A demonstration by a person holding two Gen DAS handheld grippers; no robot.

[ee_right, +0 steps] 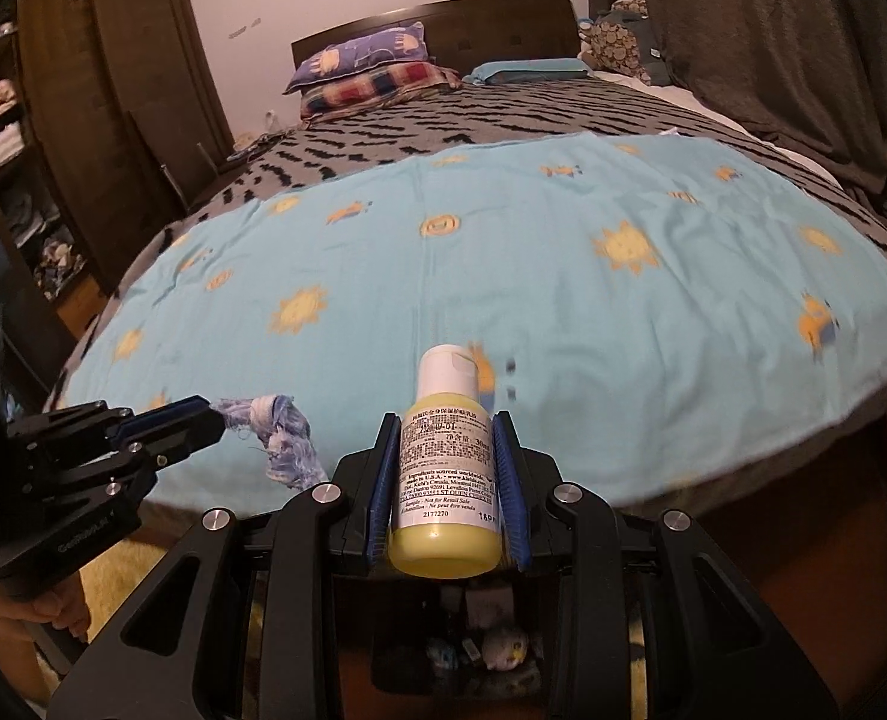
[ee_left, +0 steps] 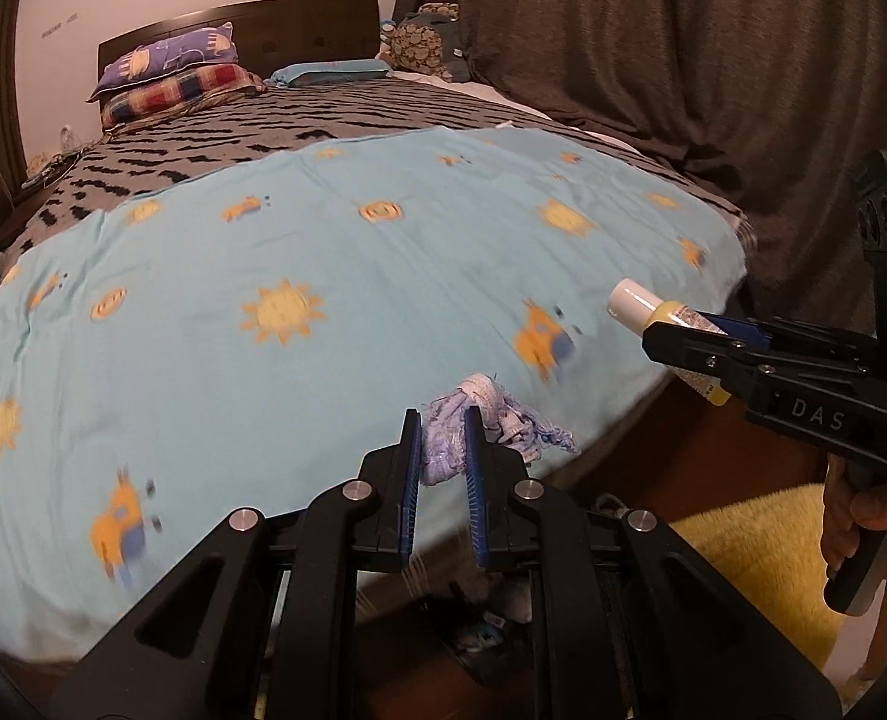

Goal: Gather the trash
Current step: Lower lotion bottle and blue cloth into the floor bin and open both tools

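Note:
My left gripper (ee_left: 442, 420) is shut on a crumpled blue-and-white wad of paper (ee_left: 491, 414), which bulges out past its blue pads to the right. The same wad of paper (ee_right: 281, 432) hangs from the left gripper (ee_right: 215, 414) at the left of the right wrist view. My right gripper (ee_right: 446, 426) is shut on a small yellow bottle (ee_right: 446, 480) with a white cap and a printed label, held upright between its pads. That bottle (ee_left: 653, 309) and the right gripper (ee_left: 668, 330) appear at the right of the left wrist view. Both are held over the near edge of the bed.
A light blue sheet (ee_left: 323, 276) with sun and cartoon prints covers the near half of the bed, over a grey patterned blanket (ee_left: 263, 132). Pillows (ee_left: 173, 78) lie by the headboard. A dark curtain (ee_left: 653, 60) hangs to the right, a wardrobe (ee_right: 113, 90) stands left, a yellow rug (ee_left: 755, 552) lies below.

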